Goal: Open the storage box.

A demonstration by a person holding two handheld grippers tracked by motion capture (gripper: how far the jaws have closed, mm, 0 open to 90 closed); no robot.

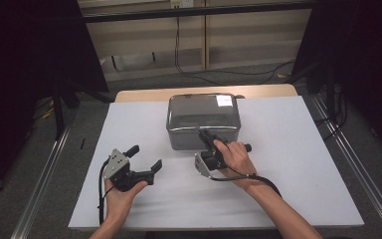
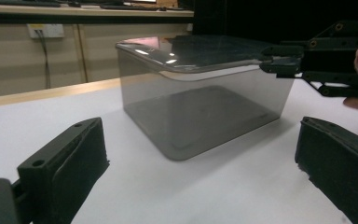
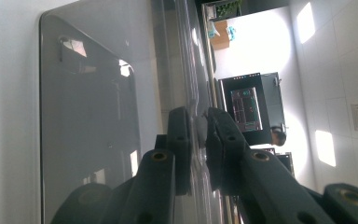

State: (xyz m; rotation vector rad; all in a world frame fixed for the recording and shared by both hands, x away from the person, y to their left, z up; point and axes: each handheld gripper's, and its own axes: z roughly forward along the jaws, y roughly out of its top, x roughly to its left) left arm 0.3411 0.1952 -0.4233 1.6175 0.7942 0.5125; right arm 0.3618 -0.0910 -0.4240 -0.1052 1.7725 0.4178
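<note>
A smoky grey see-through box [image 1: 203, 130] stands at the middle back of the white table top, with its glossy lid [image 1: 204, 107] on. My right gripper [image 1: 202, 132] is turned on its side and is shut on the lid's near rim. In the right gripper view the two pads [image 3: 179, 135] pinch the thin lid edge [image 3: 186, 70] from both sides. My left gripper [image 1: 146, 157] stands open near the front left, well apart from the box. In the left gripper view, the box [image 2: 200, 107] lies ahead of its wide jaws, with the right gripper [image 2: 272, 63] on the rim.
A white sheet [image 1: 288, 164] covers the table, and a strip of bare wood [image 1: 144, 94] shows behind it. Metal rails [image 1: 45, 179] run along both sides on the floor. Cables [image 1: 219, 72] lie on the floor beyond the table.
</note>
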